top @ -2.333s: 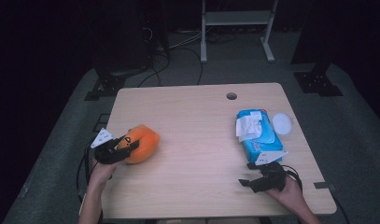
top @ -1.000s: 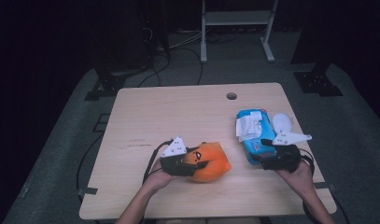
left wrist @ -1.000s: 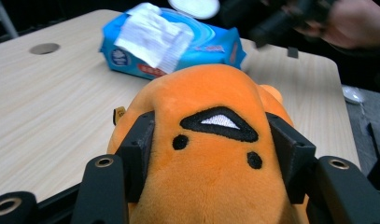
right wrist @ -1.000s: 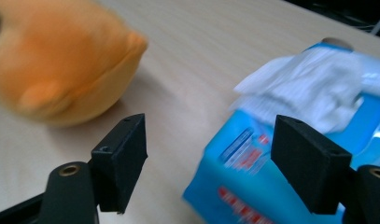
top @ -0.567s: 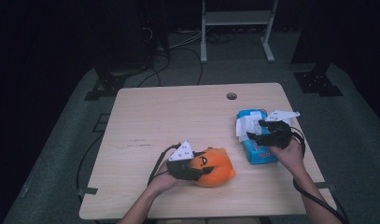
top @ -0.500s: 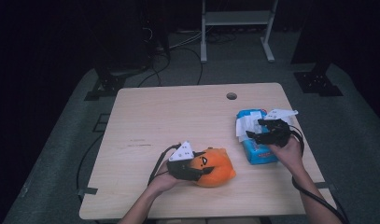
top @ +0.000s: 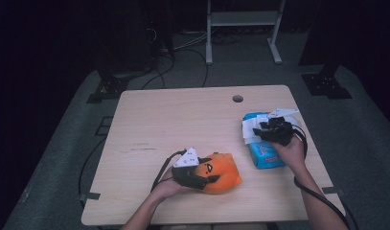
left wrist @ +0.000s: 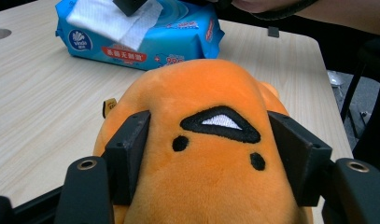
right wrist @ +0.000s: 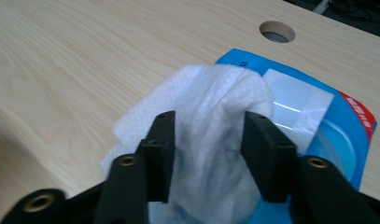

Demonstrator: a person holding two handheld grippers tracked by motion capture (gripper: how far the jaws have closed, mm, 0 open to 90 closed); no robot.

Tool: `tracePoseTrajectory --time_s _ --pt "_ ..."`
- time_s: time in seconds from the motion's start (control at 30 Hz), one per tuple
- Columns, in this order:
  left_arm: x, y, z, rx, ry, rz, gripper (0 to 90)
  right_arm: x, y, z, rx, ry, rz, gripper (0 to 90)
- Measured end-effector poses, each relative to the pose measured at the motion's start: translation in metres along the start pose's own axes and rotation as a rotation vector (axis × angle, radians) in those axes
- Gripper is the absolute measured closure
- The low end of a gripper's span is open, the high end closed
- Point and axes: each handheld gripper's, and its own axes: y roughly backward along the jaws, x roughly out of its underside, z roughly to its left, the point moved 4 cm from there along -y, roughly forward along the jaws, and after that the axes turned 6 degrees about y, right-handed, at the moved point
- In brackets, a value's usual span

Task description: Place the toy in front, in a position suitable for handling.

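Note:
An orange plush toy (top: pixel 221 175) with a black-and-white face lies near the table's front edge. My left gripper (top: pixel 207 178) is shut on it; the jaws have just been opening, and the plush (left wrist: pixel 211 154) still bulges against both pads. A blue wet-wipe pack (top: pixel 264 153) lies at the right, with a white wipe (top: pixel 250 128) standing out of its top. My right gripper (top: pixel 259 132) is over that end. Its jaws have just been closing and now flank the bunched wipe (right wrist: pixel 211 107) about half wide, without pinching it.
The light wooden table (top: pixel 183 120) has a round cable hole (top: pixel 237 98) near its far edge. Grey floor, cables and a white stand's legs lie beyond. The wipe pack (left wrist: pixel 178 42) sits just past the plush in the left gripper view.
My left gripper carried the plush from the table's left side to the front middle. My right gripper moved from the pack's near end up over the wipe, and its jaws narrowed around it.

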Motion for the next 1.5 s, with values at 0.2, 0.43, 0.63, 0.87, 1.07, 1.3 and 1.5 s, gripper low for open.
tracePoseTrajectory --time_s 0.2,0.43,0.63,0.87,1.07,1.3,1.5 --pt "0.000 0.000 0.000 0.002 -0.004 0.003 33.2 0.005 0.003 -0.005 0.005 -0.028 -0.008 69.0" --pt "0.001 0.000 0.001 0.009 -0.002 0.004 31.3 0.003 0.009 -0.005 -0.017 -0.035 -0.021 77.5" --pt "0.001 0.000 0.001 0.015 -0.004 0.006 30.3 0.003 0.014 -0.007 -0.025 -0.042 -0.021 86.0" --pt "0.002 0.001 0.002 0.017 -0.008 0.009 29.8 -0.002 0.031 -0.008 -0.020 -0.040 -0.048 87.6" --pt "0.002 0.001 0.002 0.017 -0.004 0.010 29.1 -0.012 0.049 -0.008 -0.024 -0.045 -0.079 88.0" --pt "0.003 0.001 0.003 0.017 0.000 0.005 28.3 -0.031 0.076 0.003 -0.065 -0.021 -0.157 88.1" --pt "0.003 0.002 0.003 0.014 -0.004 0.016 27.2 -0.050 0.107 0.038 -0.155 0.063 -0.211 88.0"
